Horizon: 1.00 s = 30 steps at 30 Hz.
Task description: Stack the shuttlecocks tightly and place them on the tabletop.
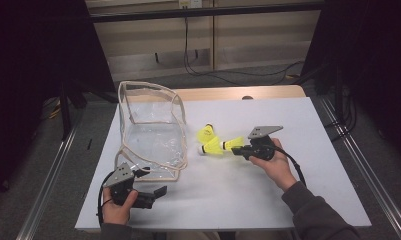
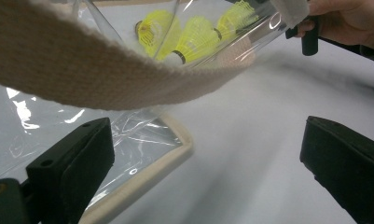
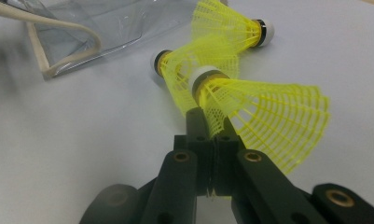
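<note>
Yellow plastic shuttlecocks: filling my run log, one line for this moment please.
right gripper: shut on yellow plastic shuttlecock | left gripper: open, beside clear plastic bag | two shuttlecocks on table

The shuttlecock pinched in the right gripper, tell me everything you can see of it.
The shuttlecock is neon yellow plastic, with a netted, ribbed skirt flaring out from a black band and a white cap. The right gripper is shut on the skirt's edge, its black fingers pinching the mesh. It lies roughly level just over the white table, cap toward the clear bag. Its skirt overlaps a second yellow shuttlecock; whether they touch is unclear.
</note>
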Motion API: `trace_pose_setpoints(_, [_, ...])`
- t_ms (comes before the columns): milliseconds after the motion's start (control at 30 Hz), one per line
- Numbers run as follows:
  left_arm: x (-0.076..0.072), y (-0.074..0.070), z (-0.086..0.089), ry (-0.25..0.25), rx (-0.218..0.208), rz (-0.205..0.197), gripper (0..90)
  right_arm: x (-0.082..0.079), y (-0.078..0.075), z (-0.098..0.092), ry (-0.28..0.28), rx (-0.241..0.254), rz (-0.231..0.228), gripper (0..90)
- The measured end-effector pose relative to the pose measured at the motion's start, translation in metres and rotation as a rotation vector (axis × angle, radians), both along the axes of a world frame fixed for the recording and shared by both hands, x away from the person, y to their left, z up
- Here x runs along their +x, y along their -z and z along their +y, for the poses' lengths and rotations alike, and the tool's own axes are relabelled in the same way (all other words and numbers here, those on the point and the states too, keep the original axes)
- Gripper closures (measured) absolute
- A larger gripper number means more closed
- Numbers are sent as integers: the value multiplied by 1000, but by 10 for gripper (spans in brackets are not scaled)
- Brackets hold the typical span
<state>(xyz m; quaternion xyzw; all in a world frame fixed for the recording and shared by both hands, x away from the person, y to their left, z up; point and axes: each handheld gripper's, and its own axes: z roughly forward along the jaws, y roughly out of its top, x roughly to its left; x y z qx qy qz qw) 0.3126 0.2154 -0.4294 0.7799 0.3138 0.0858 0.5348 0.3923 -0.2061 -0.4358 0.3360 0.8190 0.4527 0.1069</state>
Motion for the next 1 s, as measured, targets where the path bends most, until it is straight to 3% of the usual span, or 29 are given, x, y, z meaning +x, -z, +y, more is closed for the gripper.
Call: trace_pose_setpoints(1000, [1,1,0,5,0,0,29,7,3,9,-16,-15,4,891])
